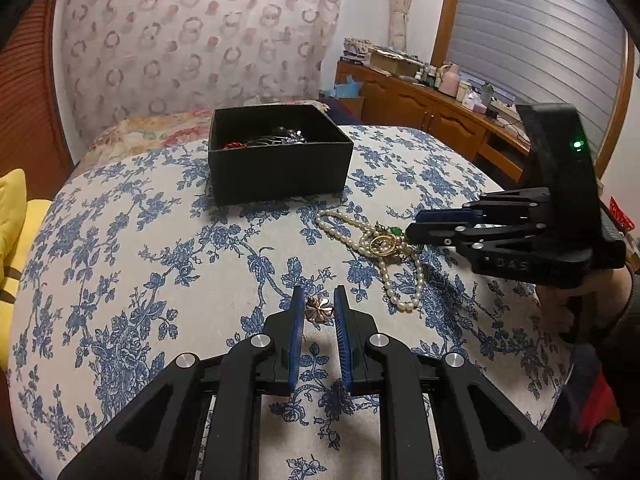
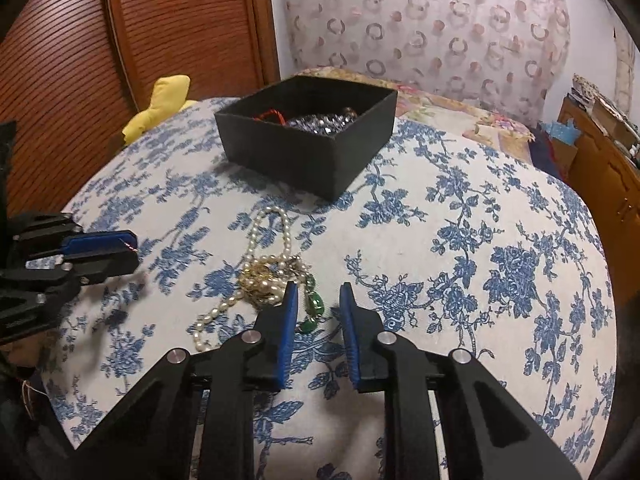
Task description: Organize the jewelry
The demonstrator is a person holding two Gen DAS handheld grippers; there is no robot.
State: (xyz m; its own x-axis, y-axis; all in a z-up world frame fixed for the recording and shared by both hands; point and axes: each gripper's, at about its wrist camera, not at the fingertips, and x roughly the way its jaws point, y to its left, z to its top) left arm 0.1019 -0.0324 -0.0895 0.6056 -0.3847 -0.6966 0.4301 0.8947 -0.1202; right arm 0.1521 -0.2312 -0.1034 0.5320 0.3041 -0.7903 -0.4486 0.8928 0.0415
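Note:
A black open box [image 1: 276, 160] stands at the back of the floral cloth and holds red, dark and silver jewelry [image 2: 320, 122]. My left gripper [image 1: 318, 300] straddles a rose-gold flower brooch [image 1: 318, 309]; its blue pads are close on either side, and contact is unclear. A pearl necklace [image 1: 384, 248] tangled with a gold chain and green beads [image 2: 314, 306] lies to the right. My right gripper [image 2: 319, 294] is open just above the green beads, and it also shows in the left wrist view [image 1: 412, 232].
A yellow cushion [image 2: 160, 100] lies at the left edge of the surface [image 2: 500, 264]. A wooden sideboard [image 1: 432, 108] with clutter stands at the far right, a wooden shutter door [image 2: 120, 40] at the left.

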